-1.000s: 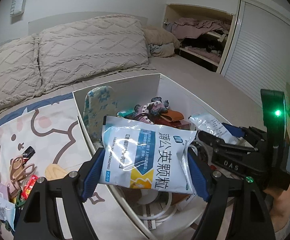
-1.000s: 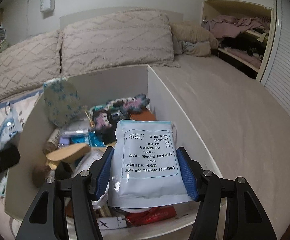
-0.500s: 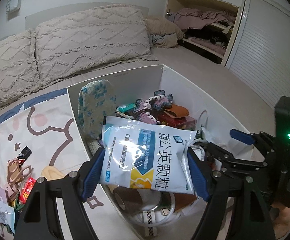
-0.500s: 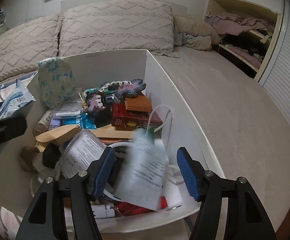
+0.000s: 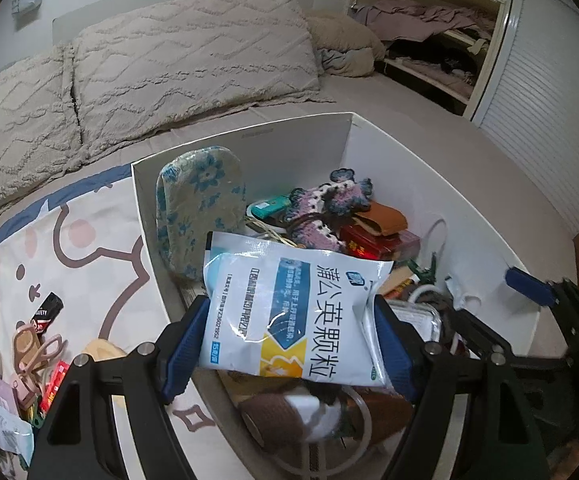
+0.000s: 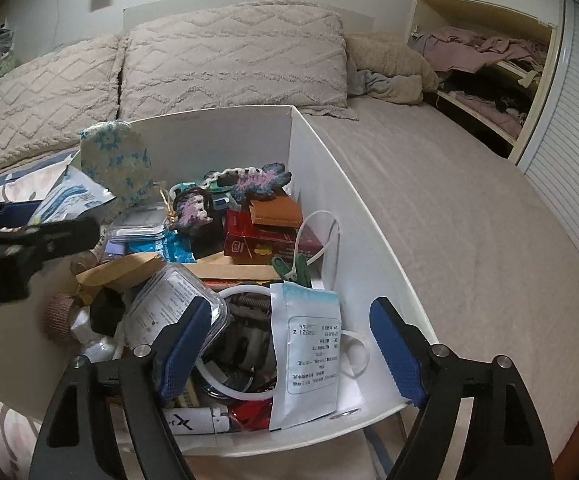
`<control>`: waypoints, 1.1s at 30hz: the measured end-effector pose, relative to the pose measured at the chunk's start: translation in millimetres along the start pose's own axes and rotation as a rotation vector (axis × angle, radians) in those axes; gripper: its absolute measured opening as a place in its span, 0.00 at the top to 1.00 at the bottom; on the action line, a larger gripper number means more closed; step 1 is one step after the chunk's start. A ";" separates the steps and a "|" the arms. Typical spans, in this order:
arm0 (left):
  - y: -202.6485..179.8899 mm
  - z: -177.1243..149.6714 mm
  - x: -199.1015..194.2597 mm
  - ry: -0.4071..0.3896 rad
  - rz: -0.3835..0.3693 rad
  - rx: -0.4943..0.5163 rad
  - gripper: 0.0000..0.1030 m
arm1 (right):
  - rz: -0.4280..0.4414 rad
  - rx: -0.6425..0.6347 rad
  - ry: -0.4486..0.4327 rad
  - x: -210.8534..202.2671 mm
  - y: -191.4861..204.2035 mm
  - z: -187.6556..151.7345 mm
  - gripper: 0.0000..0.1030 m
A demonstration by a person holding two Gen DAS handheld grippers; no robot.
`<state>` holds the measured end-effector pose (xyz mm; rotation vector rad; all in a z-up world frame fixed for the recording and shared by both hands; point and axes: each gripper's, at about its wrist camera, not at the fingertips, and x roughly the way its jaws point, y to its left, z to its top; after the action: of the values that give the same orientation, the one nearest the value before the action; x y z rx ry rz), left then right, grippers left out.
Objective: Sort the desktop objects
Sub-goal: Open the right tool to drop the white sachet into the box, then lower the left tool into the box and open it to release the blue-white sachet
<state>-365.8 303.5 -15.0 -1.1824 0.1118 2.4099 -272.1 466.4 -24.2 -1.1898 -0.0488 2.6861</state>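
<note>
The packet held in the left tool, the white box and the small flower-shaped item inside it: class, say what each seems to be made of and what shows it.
Packet: glossy plastic or foil film; it creases and glares.
White box: thin, matt, flat-walled board, probably card or plastic sheet.
Flower-shaped item: crocheted yarn, going by its looped, fuzzy stitches.

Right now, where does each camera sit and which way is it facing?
Left wrist: on the left claw, angled down over the white box toward the pillows; its own fingers clamp a blue-and-white sachet; the right claw shows at right.
Right wrist: on the right claw, angled down into the box; jaws just opened, a white sachet lying below; left claw at left.
Shared: box, floral pouch, pillows.
</note>
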 end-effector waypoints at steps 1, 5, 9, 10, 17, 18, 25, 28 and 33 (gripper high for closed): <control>1.6 3.1 2.9 0.005 0.004 -0.006 0.24 | 0.000 0.000 0.000 0.2 -0.1 -0.2 0.21; 4.7 13.1 15.9 0.030 0.023 -0.022 0.24 | 0.002 0.000 0.002 0.5 0.3 -0.3 0.21; 9.0 25.2 28.0 0.049 0.046 -0.066 0.24 | 0.007 -0.010 -0.001 0.0 2.5 0.1 0.21; 10.5 27.7 30.7 0.055 0.047 -0.078 0.24 | 0.009 -0.013 -0.003 -0.3 3.7 0.6 0.21; 17.4 38.3 37.3 0.043 0.104 -0.096 0.23 | 0.021 -0.030 -0.005 0.3 9.9 0.1 0.21; 17.5 38.4 37.3 0.043 0.102 -0.097 0.21 | 0.022 -0.031 -0.004 0.8 10.2 0.1 0.21; 8.4 36.4 32.1 0.019 0.148 -0.052 0.08 | 0.024 -0.031 -0.001 0.6 10.4 -1.2 0.21; 7.8 34.7 30.4 0.017 0.145 -0.047 0.08 | 0.023 -0.030 0.000 0.5 10.0 -2.1 0.21; 5.6 33.0 28.3 0.018 0.137 -0.041 0.08 | 0.022 -0.035 0.001 0.3 10.0 -2.6 0.21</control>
<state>-407.3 317.4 -16.6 -1.2515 0.1545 2.5311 -272.1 456.5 -27.3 -1.2090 -0.0840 2.7142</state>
